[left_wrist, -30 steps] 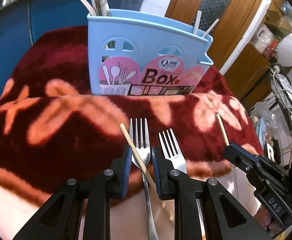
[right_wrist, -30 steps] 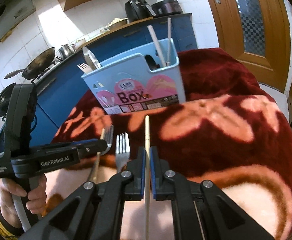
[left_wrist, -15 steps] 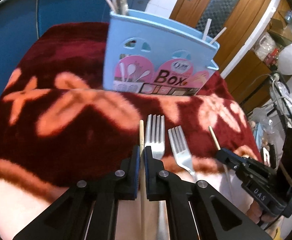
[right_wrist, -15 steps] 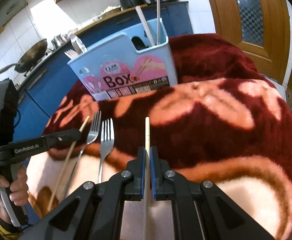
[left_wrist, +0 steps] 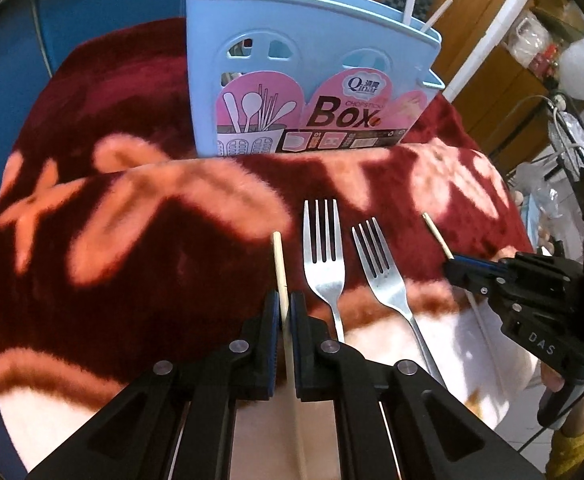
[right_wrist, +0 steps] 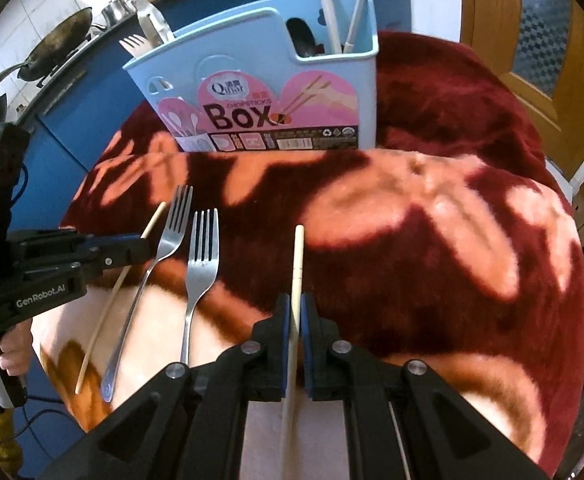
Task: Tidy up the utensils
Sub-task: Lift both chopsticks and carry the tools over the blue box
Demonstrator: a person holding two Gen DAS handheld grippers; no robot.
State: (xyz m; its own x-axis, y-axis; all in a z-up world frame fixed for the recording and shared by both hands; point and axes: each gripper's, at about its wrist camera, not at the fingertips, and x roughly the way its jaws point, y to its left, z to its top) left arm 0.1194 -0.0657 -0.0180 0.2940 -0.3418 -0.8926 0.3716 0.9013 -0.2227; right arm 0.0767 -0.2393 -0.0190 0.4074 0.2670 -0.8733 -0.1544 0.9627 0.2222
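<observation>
A light blue utensil box (left_wrist: 307,80) stands at the back of the red blanket; it also shows in the right wrist view (right_wrist: 260,92), with forks and chopsticks in it. My left gripper (left_wrist: 286,304) is shut on a wooden chopstick (left_wrist: 279,260). My right gripper (right_wrist: 296,312) is shut on another chopstick (right_wrist: 297,256). Two metal forks (left_wrist: 323,256) (left_wrist: 379,264) lie side by side between the grippers. The right gripper shows in the left wrist view (left_wrist: 451,270), the left gripper in the right wrist view (right_wrist: 146,246).
The red and pink flowered blanket (right_wrist: 431,240) covers the table. A blue counter with a wok (right_wrist: 64,36) and pots runs behind. A wooden door (right_wrist: 539,32) stands at the right, a wire rack (left_wrist: 571,148) beside the table.
My left gripper shifted left off the fork and closed on the chopstick. Both grippers moved closer to the box. The right one kept its chopstick.
</observation>
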